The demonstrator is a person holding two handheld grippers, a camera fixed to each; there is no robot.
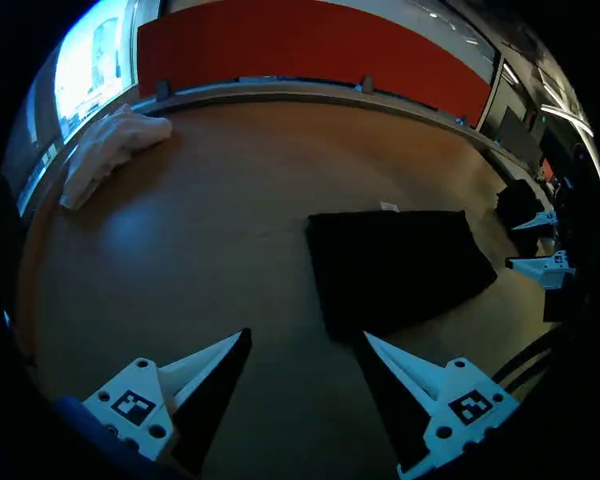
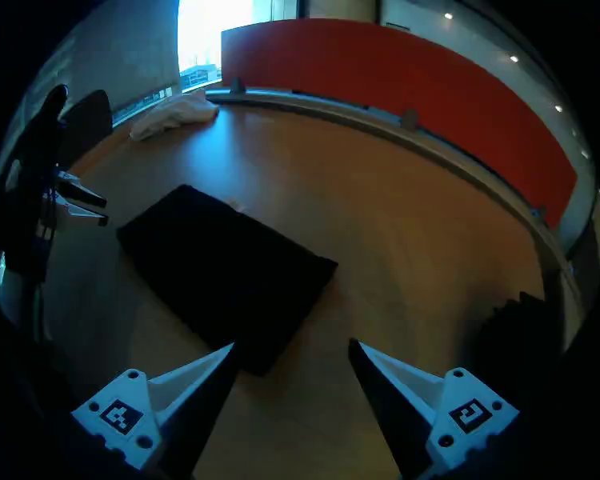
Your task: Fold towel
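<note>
White plastic tongs: left tongs (image 1: 306, 332) and right tongs (image 2: 292, 344) are both spread wide with nothing between the fingers. Fingers are wedge-shaped, pale outside and dark inside, with a square black-and-white marker on each base.
Towel spot: black towel (image 1: 396, 264) lies flat on the table (image 1: 220, 224), right of centre in the left gripper view. In the right gripper view (image 2: 220, 272) it sits lower centre, near corner just ahead of the gap in the right tongs. Neither pair touches it.
Grip risk: dark cloth in dim light, so edges read poorly. Likely failures are pinching short of the hem or catching one layer only.
Fold risk: if the two pairs bite at uneven points, I'd expect a skewed fold with corners off.
Towel material: matte and soft-looking, roughly rectangular with slightly rounded edges. Looks thick enough to be layered, can't confirm.
Table material: smooth wood tone with a glossy sheen and a curved far edge.
Table risk: cloth may slide instead of lifting, and hard tips could skid or scrape on a low approach.
Far clutter: white cloth (image 1: 108, 152) is crumpled at upper left, well apart from the towel. No snag risk unless the towel gets dragged that way.
Backdrop: flat red panel (image 1: 300, 44) stands behind the table, with a bright window (image 1: 92, 56) at upper left. Glare there could worsen contrast on the towel.
</note>
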